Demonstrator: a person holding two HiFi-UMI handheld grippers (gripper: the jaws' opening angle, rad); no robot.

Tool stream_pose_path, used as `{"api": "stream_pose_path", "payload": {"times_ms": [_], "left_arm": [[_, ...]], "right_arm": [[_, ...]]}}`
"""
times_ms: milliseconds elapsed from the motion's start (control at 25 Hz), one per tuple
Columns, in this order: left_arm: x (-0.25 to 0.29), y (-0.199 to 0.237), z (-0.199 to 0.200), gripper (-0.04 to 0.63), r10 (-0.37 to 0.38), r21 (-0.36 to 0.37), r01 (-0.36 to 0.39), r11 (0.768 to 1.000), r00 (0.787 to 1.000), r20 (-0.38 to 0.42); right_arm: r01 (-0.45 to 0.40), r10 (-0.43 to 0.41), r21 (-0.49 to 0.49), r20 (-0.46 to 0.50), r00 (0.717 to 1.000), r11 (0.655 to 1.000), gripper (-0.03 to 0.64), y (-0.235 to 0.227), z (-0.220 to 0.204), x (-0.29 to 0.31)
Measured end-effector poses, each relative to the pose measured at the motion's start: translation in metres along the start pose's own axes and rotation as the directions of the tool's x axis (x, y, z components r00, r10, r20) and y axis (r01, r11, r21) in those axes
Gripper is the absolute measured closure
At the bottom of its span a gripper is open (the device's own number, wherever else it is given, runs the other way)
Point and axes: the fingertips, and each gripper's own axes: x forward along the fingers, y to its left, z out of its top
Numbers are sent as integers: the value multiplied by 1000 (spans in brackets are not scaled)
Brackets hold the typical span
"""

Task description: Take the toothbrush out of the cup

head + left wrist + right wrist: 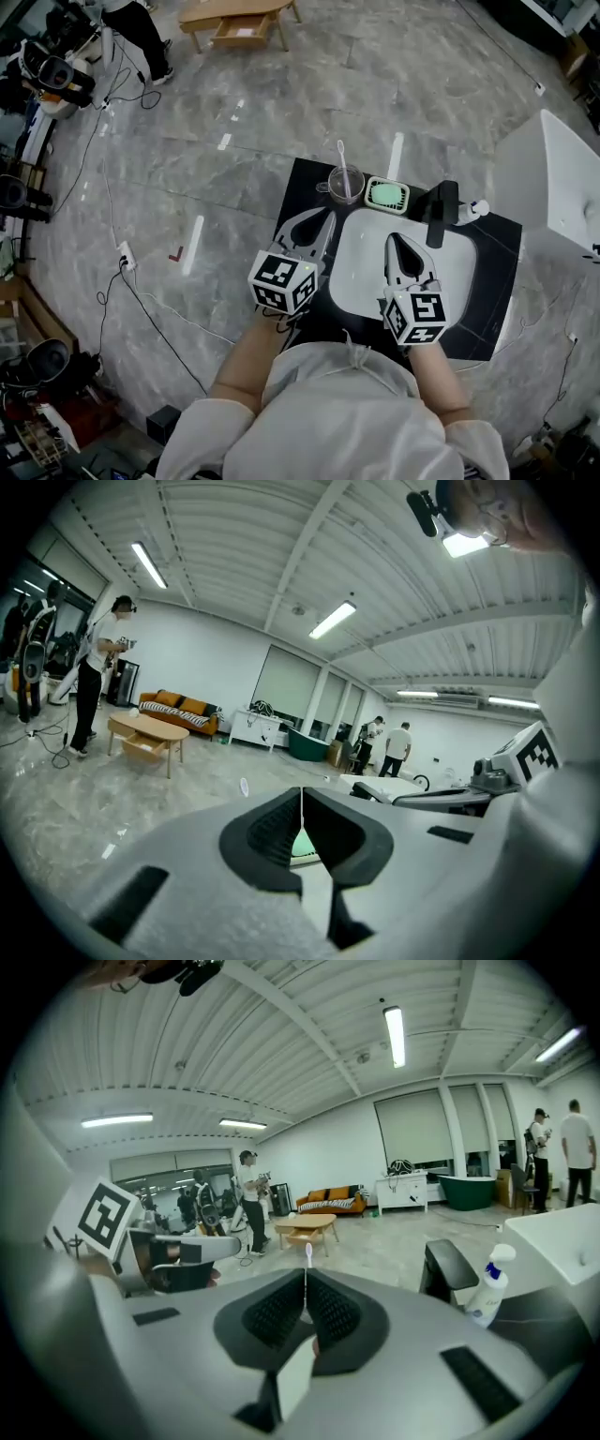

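A white sink [361,267] sits in the black tabletop [495,281]. At its far edge a black faucet [441,214] stands between a green soap dish [386,195] and a white spray bottle [473,210]. A wooden coffee table [234,17] stands well apart.

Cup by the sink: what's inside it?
One toothbrush stands in the clear cup, bristle end up above the rim. Whether the cup holds water or anything else is too small to tell.

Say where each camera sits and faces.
Head view: on the person's head, facing steeply down at sink, cup, toothbrush; left gripper, right gripper, forearms show.
Left gripper view: on that gripper, facing across the room over shut jaws; right gripper at right.
Right gripper view: on that gripper, facing toothbrush, spray bottle; left gripper at left.
Head and right gripper views share toothbrush, spray bottle.
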Motion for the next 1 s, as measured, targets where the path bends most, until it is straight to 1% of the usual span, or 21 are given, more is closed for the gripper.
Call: {"api": "stream_pose_path", "payload": {"times_ms": [80,240,400,600,640,720,760,840,1000], "left_arm": [[11,14,-3,575,5,-15,-5,1000,1000,-23],[35,33,-11,575,7,-7,-8,1000,998,-68],[59,48,-16,575,22,-12,-23,1000,996,-82],[88,60,-33,572,7,-38,-12,999,990,-141],[93,63,-36,559,2,-41,-9,999,988,-155],[106,65,-42,477,-18,-42,10,999,981,-192],[112,66,-44,460,-27,-44,18,999,977,-211],[122,68,-47,449,-29,-53,17,998,969,-244],[139,83,-54,420,7,-72,-29,997,954,-298]], "right_arm": [[32,-32,7,-13,999,999,591,-3,-1,11],[74,-74,8,-49,996,997,589,-13,-8,29],[80,-80,-3,-83,993,997,591,-21,-17,46],[66,-67,-9,-118,991,998,591,-26,-25,63],[61,-61,-9,-124,990,998,591,-26,-27,67],[48,-49,-12,-136,989,999,589,-28,-30,74],[42,-44,-16,-144,989,999,591,-30,-32,77],[37,-40,-20,-162,986,999,589,-34,-38,82],[40,-39,-1,-190,981,999,591,-42,-48,89]]}}
